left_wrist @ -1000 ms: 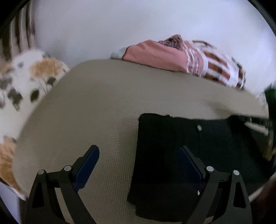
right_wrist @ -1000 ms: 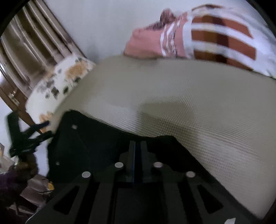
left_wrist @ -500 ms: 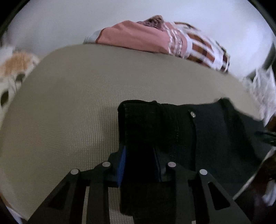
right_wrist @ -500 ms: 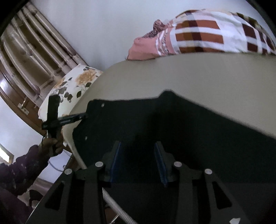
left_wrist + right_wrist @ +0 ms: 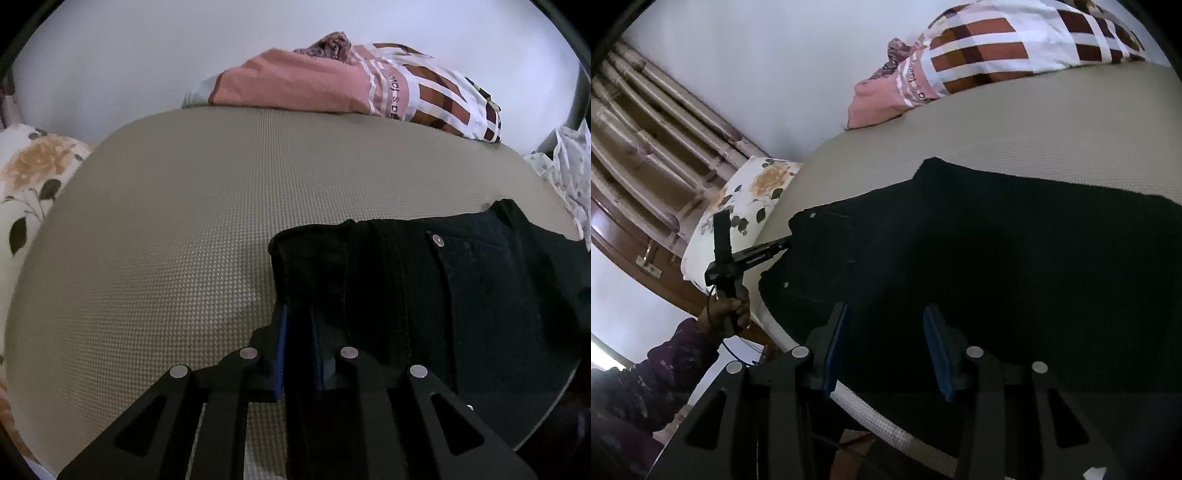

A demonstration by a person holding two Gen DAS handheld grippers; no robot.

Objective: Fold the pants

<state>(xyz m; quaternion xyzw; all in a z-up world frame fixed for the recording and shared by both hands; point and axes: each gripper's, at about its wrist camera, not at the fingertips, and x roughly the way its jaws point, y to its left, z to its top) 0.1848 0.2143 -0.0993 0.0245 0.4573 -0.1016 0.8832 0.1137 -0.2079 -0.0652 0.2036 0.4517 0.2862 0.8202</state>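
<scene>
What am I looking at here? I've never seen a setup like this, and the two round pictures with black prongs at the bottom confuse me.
There is no robot. A person holds a two-finger gripper in each hand, and each gripper carries a wide-angle camera looking out along its fingers, so the black prongs are the gripper's own.

One picture is from the left gripper. Its blue-padded jaws have just closed on the edge of the black pants, near the waistband.

The other is from the right gripper. Its jaws have just been opening and stand apart over the pants, gripping nothing. It also shows the person's left hand holding the other gripper.

The pants lie on a beige bed mattress. A checked blanket lies at the far side and a floral pillow at the end.
</scene>
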